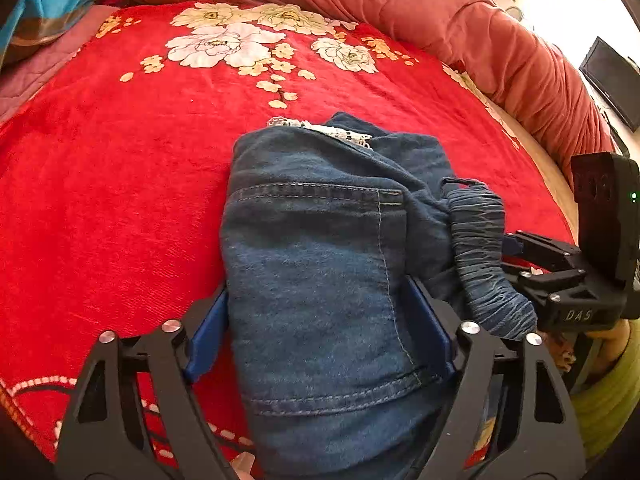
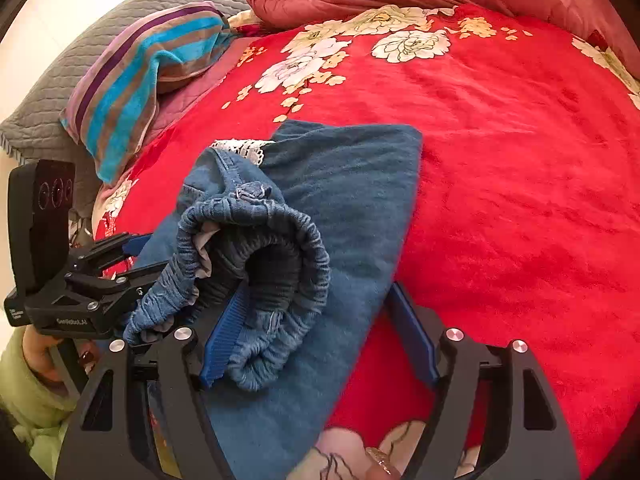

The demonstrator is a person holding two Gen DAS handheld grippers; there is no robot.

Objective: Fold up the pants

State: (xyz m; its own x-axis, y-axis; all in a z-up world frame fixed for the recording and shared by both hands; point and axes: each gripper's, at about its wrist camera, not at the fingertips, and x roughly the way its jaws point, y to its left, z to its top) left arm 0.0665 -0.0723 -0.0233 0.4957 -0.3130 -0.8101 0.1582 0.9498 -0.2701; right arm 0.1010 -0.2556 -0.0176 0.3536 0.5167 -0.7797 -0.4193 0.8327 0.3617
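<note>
Blue denim pants (image 1: pixel 320 240) lie folded in a compact bundle on the red flowered blanket (image 1: pixel 120 180); a back pocket faces up and a white lace hem shows at the far end. The elastic waistband (image 2: pixel 264 264) bunches up on the near side in the right wrist view. My left gripper (image 1: pixel 320 320) is open, its blue pads astride the bundle. My right gripper (image 2: pixel 320 332) is open too, its jaws astride the waistband and the folded pants (image 2: pixel 352 200). Each gripper shows in the other's view, the right one (image 1: pixel 568 280) and the left one (image 2: pixel 92 280).
A rumpled rust-red quilt (image 1: pixel 440 12) lies along the far and right sides of the bed. A striped towel (image 2: pixel 136 80) and a grey quilted pillow (image 2: pixel 60 80) lie at the left. A dark screen (image 1: pixel 612 80) stands beyond the bed's right edge.
</note>
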